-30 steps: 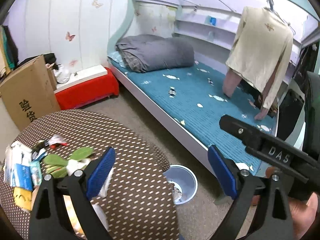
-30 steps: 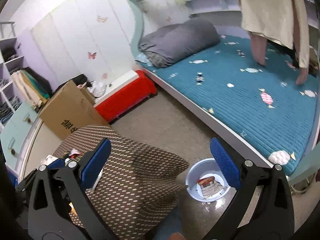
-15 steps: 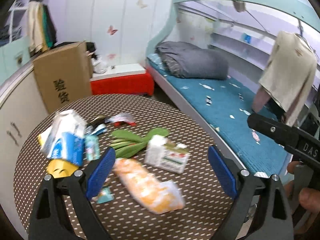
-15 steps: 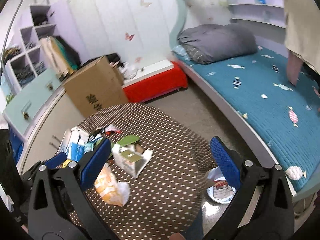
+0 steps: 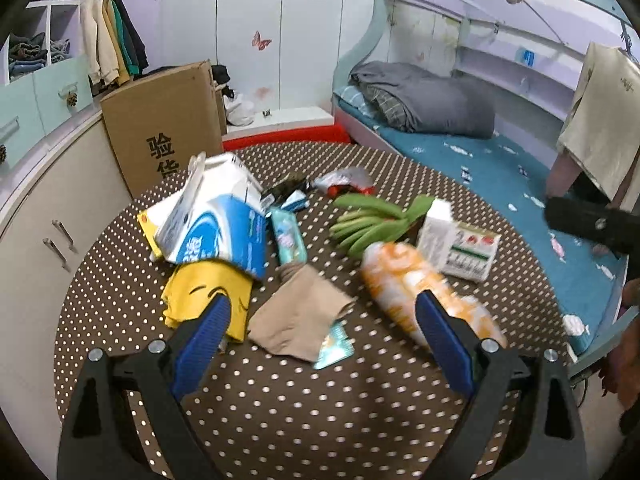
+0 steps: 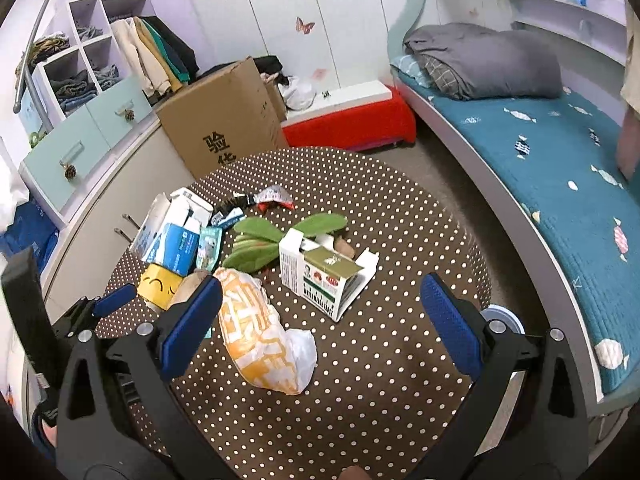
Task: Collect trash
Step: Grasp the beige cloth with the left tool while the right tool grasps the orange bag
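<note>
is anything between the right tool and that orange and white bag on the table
Nothing visible does. The right tool is open above the dotted table, and the orange and white bag lies in the open between its fingers; the carton sits beyond it.

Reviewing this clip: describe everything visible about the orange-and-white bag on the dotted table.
The orange-and-white bag is a soft, crinkled plastic wrapper, orange with white markings, ending in a plain translucent white tail. It looks puffed, though its contents are hidden. It lies flat and lengthwise on the polka-dot tablecloth, in front of the opened white carton and apart from it, near the green bananas. Neither gripper touches it; the right gripper is open above it.
</note>
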Available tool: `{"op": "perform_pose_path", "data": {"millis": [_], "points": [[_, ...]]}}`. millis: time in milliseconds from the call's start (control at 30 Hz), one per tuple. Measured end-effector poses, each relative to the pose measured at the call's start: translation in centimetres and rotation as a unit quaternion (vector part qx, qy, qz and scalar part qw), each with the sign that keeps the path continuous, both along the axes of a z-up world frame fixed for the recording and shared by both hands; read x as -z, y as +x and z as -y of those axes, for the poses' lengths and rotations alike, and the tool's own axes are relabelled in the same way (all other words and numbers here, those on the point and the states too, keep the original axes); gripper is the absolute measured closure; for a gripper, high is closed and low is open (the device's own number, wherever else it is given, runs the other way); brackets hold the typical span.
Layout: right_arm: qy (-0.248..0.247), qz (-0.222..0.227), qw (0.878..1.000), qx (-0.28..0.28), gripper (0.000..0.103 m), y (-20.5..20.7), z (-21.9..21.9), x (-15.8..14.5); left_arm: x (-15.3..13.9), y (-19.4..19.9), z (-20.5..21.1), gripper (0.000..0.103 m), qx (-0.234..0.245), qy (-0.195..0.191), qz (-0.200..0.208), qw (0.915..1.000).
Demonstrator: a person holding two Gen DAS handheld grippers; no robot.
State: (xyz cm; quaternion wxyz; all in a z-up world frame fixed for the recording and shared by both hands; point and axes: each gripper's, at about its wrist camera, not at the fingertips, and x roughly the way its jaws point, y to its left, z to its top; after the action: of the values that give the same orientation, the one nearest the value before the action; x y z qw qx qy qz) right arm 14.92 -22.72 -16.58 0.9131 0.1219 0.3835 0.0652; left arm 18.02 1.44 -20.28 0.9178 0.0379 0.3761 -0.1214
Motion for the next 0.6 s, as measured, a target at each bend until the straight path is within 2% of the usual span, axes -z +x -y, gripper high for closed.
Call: {"op": "perform_pose_path", "data": {"millis": [167,233,300,367,400,467,500,600], "points": [[-0.007,-0.019,1.0,-0.021,0.006,0.4,-1.0,1.3,1.5,1.3,0.0,0.012,0.009,0.02,-0.005,0.9997],[-0.01,-0.027,0.999,-0.032,0.006,0.6,-1.5,2.0,2.2,1.8,0.4,0.023,0.016,0.03,-0.014,0.9993],[-0.014,-0.035,0.998,-0.046,0.006,0.7,-2.0,2.6,3.0,2.5,0.5,0.044,0.027,0.028,-0.033,0.9987],[-0.017,-0.043,0.997,-0.06,0.006,0.9,-2.6,3.3,3.4,3.0,0.4,0.053,0.025,0.028,-0.036,0.9987],[-0.018,-0.047,0.997,-0.066,0.006,1.0,-3.0,3.6,3.4,3.2,0.3,0.064,0.023,0.027,-0.037,0.9987],[-0.02,-0.053,0.995,-0.08,0.006,1.3,-3.7,4.3,3.1,3.3,-0.5,0.077,0.021,-0.001,-0.044,0.9988],[-0.021,-0.055,0.995,-0.086,0.006,1.4,-4.0,4.5,2.9,3.3,-0.9,0.079,0.018,-0.014,-0.046,0.9987],[-0.028,-0.059,0.992,-0.104,0.006,2.2,-5.3,5.4,2.7,2.8,-1.2,0.081,0.013,-0.013,-0.039,0.9991]]}}
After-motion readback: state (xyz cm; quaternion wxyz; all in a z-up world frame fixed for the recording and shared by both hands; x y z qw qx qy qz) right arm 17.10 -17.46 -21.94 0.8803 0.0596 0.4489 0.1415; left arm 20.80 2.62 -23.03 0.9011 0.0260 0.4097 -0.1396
